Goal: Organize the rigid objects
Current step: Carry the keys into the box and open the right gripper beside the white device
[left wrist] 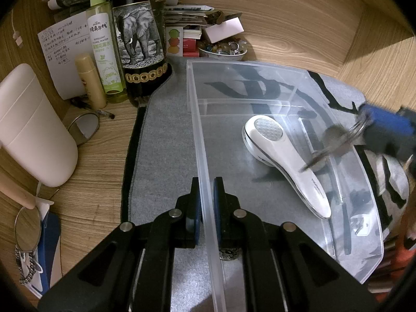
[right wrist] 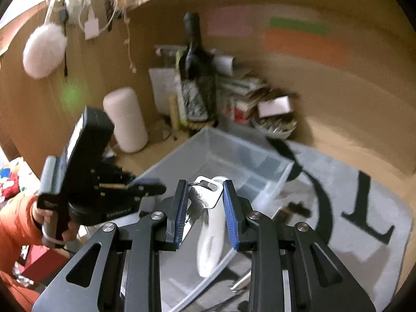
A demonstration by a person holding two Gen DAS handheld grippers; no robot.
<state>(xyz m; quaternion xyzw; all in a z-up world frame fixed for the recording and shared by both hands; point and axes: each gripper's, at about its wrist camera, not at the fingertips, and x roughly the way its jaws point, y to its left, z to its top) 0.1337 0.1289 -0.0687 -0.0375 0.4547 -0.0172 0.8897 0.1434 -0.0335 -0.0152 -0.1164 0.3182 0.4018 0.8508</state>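
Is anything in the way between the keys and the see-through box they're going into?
Nothing visible blocks them. The right tongs hold the keys above the clear box, whose top is open. Inside lies only a white handheld gadget, with bare floor around it. The left tongs clamp the box's wall.

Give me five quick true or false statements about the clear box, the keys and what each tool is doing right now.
1. The left tool clamps the wall of the clear plastic box. True.
2. The right tool holds a bunch of metal keys. True.
3. The white handheld device lies outside the box. False: it lies inside.
4. The box sits on bare wood. False: it sits on a grey felt mat.
5. A dark bottle with an elephant label stands beyond the box. True.
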